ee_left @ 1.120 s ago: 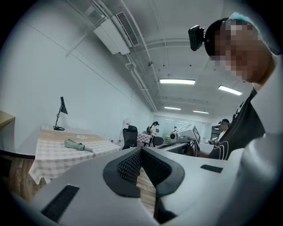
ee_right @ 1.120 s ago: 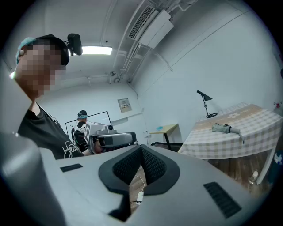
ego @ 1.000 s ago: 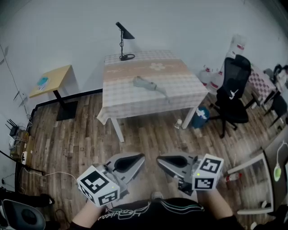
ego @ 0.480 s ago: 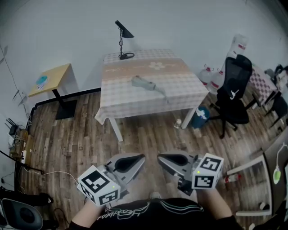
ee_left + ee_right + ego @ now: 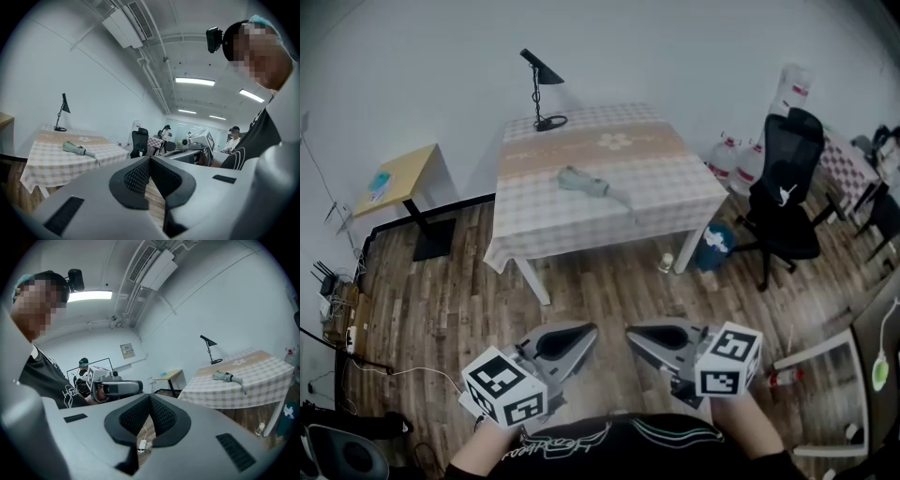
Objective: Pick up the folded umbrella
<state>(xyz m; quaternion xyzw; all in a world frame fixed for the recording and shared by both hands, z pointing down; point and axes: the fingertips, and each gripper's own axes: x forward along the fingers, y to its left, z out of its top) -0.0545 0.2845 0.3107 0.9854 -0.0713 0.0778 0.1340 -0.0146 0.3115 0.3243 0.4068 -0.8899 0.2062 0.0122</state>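
**Umbrella (image 5: 591,186) still across the room, approach under way**

Head view: the umbrella lies folded on the checked table (image 5: 661,192). Both have slid left and a little nearer in the frame over the last second. The left gripper (image 5: 589,330) and right gripper (image 5: 632,332) stay low by the person's body, well apart from the table.

Left gripper view: the jaws are pressed together on nothing, and the umbrella (image 5: 75,148) sits far off to the left.

Right gripper view: the jaws are likewise closed and empty, and the umbrella (image 5: 227,377) is distant on the right.

The walk-up likely continues, and the jaws must spread before any grasp.
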